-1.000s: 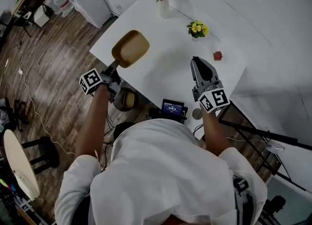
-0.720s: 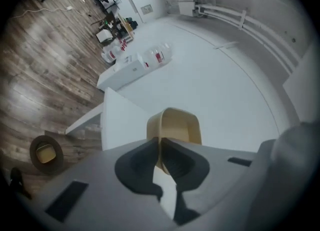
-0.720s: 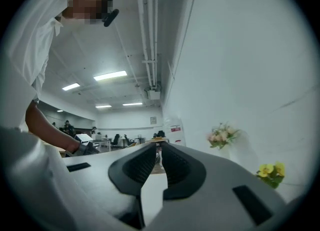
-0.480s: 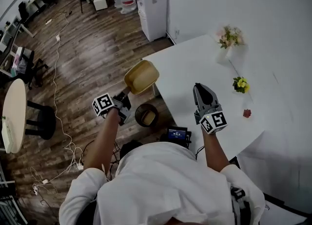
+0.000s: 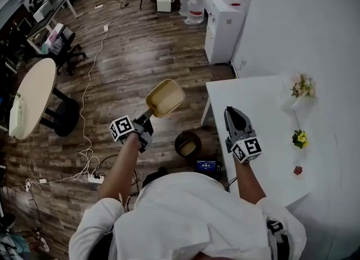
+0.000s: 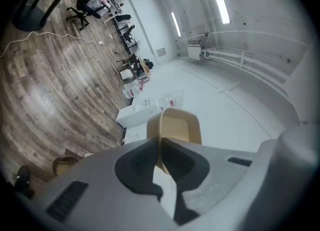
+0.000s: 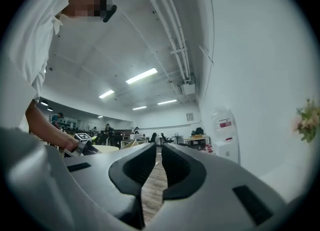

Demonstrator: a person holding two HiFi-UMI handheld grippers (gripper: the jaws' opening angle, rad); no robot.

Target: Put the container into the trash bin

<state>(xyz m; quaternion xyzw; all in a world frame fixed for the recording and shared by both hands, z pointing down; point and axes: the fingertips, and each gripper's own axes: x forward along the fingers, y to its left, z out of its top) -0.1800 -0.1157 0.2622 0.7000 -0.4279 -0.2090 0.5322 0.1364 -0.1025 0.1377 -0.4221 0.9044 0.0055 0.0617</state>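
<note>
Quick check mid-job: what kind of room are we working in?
Most likely an open-plan office or lab space: office chairs on a wood-look floor, a water dispenser by the wall, and ceiling strip lights.

I am looking steeply down from the head camera, high above the person's shoulders, taking in the wooden floor, the white table and both grippers. The left gripper camera is riding close behind its jaws, facing out across the floor toward the water dispenser. It is sharing the tan container and the trash bin with the head view. The right gripper camera is facing roughly level into the room, also catching the dispenser and the flowers on the table.
</note>
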